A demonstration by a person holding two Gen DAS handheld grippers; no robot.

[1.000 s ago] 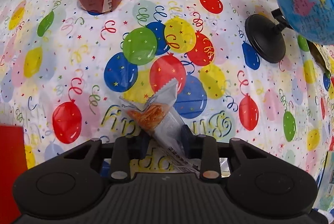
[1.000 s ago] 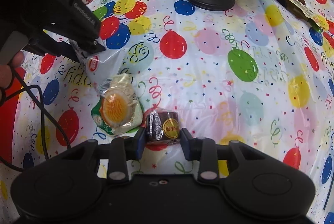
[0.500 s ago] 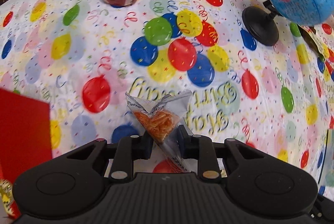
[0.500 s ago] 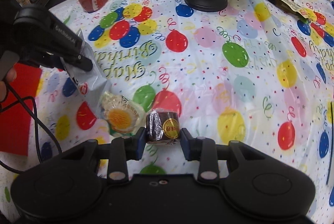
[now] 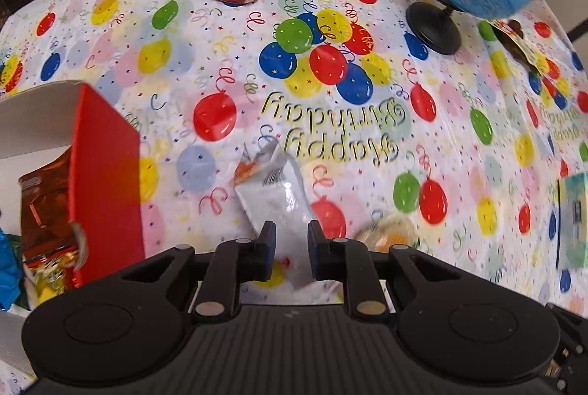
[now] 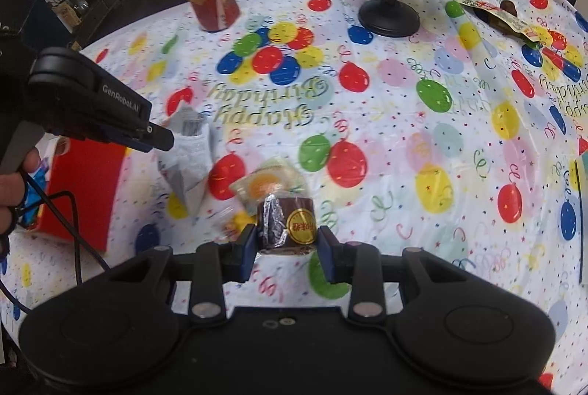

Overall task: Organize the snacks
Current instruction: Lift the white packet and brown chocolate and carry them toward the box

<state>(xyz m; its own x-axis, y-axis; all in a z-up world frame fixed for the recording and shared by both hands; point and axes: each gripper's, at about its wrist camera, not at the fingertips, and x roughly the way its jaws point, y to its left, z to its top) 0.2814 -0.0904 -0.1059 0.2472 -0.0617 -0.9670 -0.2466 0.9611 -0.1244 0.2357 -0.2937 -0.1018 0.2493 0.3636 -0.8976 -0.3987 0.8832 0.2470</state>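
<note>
Carrying both snacks, your left tongs (image 5: pixel 288 240) pinch the silver packet (image 5: pixel 273 189); right tongs (image 6: pixel 286 248) grip the brown cake (image 6: pixel 286 224); next, drop them into the red box (image 5: pixel 106 174).

left wrist: steeply down | right wrist: same tablecloth (image 5: pixel 367 137)

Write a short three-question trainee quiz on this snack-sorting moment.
1. True or false: the right tongs grip a brown wrapped cake.
2. What do the left tongs hold? A) a bottle B) a silver snack packet C) nothing
3. What colour is the box with snacks inside?

Key: 1 true; 2 B; 3 red.
</note>
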